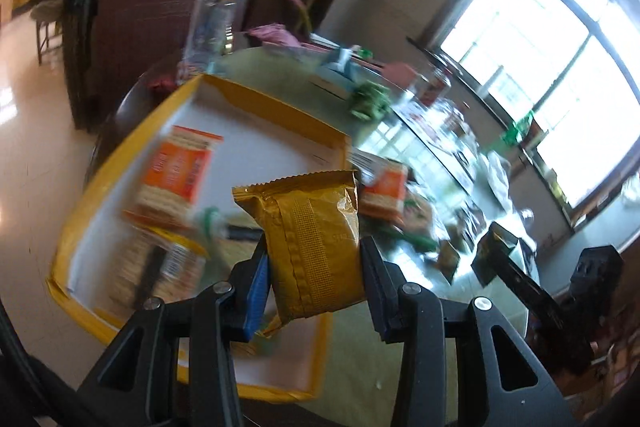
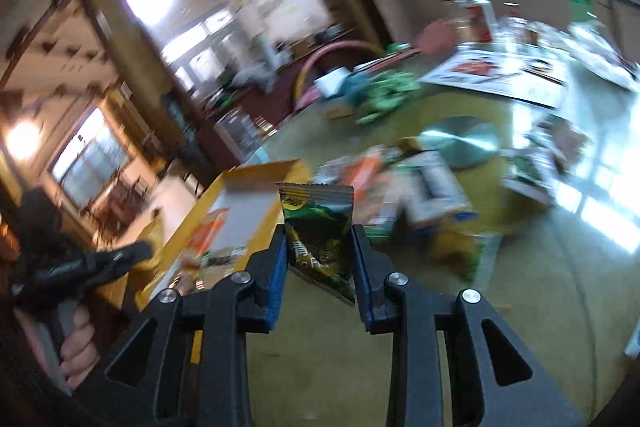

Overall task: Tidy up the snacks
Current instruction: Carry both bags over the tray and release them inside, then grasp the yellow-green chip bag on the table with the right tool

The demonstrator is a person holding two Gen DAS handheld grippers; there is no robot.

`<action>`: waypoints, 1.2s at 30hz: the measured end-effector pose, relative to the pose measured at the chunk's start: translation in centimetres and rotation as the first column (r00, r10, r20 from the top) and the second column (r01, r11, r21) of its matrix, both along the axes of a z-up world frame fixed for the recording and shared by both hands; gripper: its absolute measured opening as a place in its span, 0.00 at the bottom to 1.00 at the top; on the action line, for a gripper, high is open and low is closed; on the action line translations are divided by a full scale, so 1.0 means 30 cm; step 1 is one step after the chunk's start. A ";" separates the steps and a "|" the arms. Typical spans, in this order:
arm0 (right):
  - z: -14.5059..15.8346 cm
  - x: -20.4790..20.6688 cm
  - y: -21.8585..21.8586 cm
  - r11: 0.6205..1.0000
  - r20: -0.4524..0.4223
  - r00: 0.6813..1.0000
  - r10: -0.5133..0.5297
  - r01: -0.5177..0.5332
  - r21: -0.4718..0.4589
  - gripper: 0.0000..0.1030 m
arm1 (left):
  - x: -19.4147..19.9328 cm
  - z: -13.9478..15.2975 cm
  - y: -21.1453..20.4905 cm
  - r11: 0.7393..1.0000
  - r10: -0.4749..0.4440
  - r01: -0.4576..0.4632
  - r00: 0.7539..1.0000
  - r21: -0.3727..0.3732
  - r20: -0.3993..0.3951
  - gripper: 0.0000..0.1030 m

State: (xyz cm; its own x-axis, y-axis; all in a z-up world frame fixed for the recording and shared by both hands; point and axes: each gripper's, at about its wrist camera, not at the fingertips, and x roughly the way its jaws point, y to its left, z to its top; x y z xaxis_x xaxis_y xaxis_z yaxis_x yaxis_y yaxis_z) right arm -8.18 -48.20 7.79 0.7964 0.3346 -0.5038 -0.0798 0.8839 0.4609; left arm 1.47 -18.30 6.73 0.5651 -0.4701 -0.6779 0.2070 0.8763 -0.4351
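My left gripper (image 1: pixel 314 259) is shut on a gold snack packet (image 1: pixel 312 243), held upright above the near edge of a shallow yellow-rimmed box (image 1: pixel 256 103). Inside the box lie orange cracker packs (image 1: pixel 180 171) and other blurred snacks. My right gripper (image 2: pixel 320 255) is shut on a green snack packet (image 2: pixel 320 227), lifted over the table just right of the same yellow box (image 2: pixel 260 171). The other gripper shows in each view: the right gripper (image 1: pixel 500 259) at the lower right of the left wrist view, the left gripper (image 2: pixel 120 259) at the left of the right wrist view, with a hand (image 2: pixel 76 351) on its handle.
A pile of loose snack packs (image 2: pixel 400 187) lies on the round glass-topped table (image 2: pixel 540 287), with a metal disc (image 2: pixel 460 143) behind it. Green packets (image 1: pixel 370 101), papers (image 2: pixel 500 75) and jars crowd the far side. A dark cabinet (image 1: pixel 132 27) stands beyond the table.
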 end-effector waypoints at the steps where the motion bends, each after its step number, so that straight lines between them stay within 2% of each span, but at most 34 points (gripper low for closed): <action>1: 0.010 0.021 0.035 1.000 -0.002 1.000 0.029 -0.029 0.007 0.31 | 0.028 -0.007 0.019 1.000 0.006 -0.006 1.000 -0.008 -0.010 0.41; 4: 0.033 0.124 0.157 0.993 -0.029 0.993 0.116 -0.115 0.034 0.31 | 0.130 -0.037 0.061 1.000 -0.003 0.003 0.999 -0.006 -0.042 0.41; 9: -0.010 0.349 0.372 0.983 -0.129 0.976 0.178 -0.182 -0.024 0.31 | 0.297 -0.128 0.091 1.000 -0.004 0.000 0.991 -0.028 -0.136 0.41; 14: -0.075 0.461 0.462 0.982 -0.193 0.972 0.137 -0.158 -0.100 0.31 | 0.375 -0.184 0.089 0.999 -0.043 0.037 0.983 -0.036 -0.179 0.41; 16: -0.100 0.492 0.480 0.978 -0.216 0.970 0.114 -0.148 -0.146 0.31 | 0.396 -0.202 0.086 0.999 -0.033 0.031 0.982 -0.014 -0.187 0.41; 19: -0.144 0.522 0.484 0.980 -0.267 0.955 0.127 -0.162 -0.116 0.31 | 0.405 -0.218 0.085 0.999 -0.030 0.034 0.979 0.014 -0.203 0.41; 22: -0.160 0.533 0.495 0.976 -0.284 0.954 0.095 -0.146 -0.163 0.31 | 0.410 -0.235 0.082 0.998 -0.037 0.045 0.976 0.035 -0.214 0.42; 24: -0.176 0.547 0.491 0.979 -0.305 0.947 0.105 -0.152 -0.135 0.33 | 0.415 -0.248 0.093 0.999 -0.025 0.030 0.974 0.017 -0.227 0.45; 26: -0.187 0.550 0.494 0.980 -0.310 0.945 0.101 -0.148 -0.133 0.33 | 0.410 -0.244 0.108 1.000 -0.019 0.017 0.975 -0.011 -0.222 0.66; 27: -0.185 0.546 0.493 0.979 -0.303 0.947 0.109 -0.154 -0.130 0.33 | 0.404 -0.236 0.115 0.999 -0.021 0.016 0.977 -0.029 -0.212 0.71; 28: -0.180 0.539 0.488 0.980 -0.295 0.948 0.120 -0.161 -0.119 0.35 | 0.395 -0.224 0.122 0.999 -0.019 0.012 0.980 -0.041 -0.198 0.75; 30: -0.155 0.519 0.475 0.981 -0.270 0.954 0.130 -0.164 -0.105 0.50 | 0.363 -0.194 0.137 0.998 -0.009 0.001 0.987 -0.055 -0.159 0.75; 33: -0.082 0.434 0.424 0.982 -0.195 0.973 0.125 -0.150 -0.116 0.61 | 0.278 -0.147 0.142 0.997 0.009 -0.017 0.996 -0.080 -0.092 0.75; 36: -0.033 0.324 0.321 0.988 -0.130 0.985 0.110 -0.124 -0.097 0.74 | 0.146 -0.086 0.100 0.998 -0.009 0.009 1.000 -0.056 0.005 0.75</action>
